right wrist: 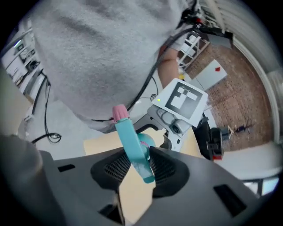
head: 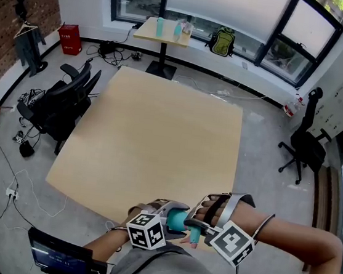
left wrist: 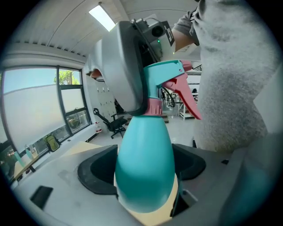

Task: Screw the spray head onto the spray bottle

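In the head view both grippers meet over the table's near edge. My left gripper (head: 171,219) is shut on the teal spray bottle (head: 177,218); in the left gripper view its round body (left wrist: 143,167) fills the space between the pads. The teal spray head (left wrist: 170,73) with pink trigger (left wrist: 188,99) sits on the bottle's neck above a pink collar (left wrist: 154,107). My right gripper (head: 199,225) points steeply down onto the head. In the right gripper view the spray head (right wrist: 132,143) stands between the pads of the right gripper (right wrist: 140,164), which press on both sides; the pink nozzle (right wrist: 119,112) points toward the person's grey shirt.
The light wooden table (head: 159,132) stretches away ahead. A black office chair (head: 64,104) stands at its left, another chair (head: 304,146) at the right. A small table (head: 166,32) with bottles is by the window. Cables lie on the floor at left.
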The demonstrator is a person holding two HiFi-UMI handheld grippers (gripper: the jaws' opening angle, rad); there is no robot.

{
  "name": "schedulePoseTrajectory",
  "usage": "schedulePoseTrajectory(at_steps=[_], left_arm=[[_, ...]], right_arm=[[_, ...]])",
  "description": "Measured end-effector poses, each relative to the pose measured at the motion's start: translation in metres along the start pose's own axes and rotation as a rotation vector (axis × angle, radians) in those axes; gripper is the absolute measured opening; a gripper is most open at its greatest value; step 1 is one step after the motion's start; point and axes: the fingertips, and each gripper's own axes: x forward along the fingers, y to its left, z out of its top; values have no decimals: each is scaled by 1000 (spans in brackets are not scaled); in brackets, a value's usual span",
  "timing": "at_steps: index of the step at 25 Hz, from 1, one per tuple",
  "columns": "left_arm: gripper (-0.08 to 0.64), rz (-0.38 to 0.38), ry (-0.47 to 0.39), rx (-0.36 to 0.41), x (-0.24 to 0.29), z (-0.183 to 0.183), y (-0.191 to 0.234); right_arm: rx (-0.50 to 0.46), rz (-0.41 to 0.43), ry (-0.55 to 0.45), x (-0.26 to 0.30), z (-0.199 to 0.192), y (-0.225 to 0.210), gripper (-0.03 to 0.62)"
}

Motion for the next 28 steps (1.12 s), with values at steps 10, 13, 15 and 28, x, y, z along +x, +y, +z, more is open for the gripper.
schedulePoseTrajectory(at_steps=[10, 13, 15, 28], left_arm=[[356, 378, 67, -57, -14, -28, 55], [356, 494, 123, -57, -19, -46, 71], [356, 546, 166, -55, -19, -57, 78], [356, 596, 241, -34, -7, -92, 88]], right_arm=[[787, -212, -52, 20, -35, -38, 132], [990, -297, -50, 35, -42, -49, 132], [1082, -339, -36, 45, -45, -53, 132], [1365, -376, -85, 81, -57, -52, 133]])
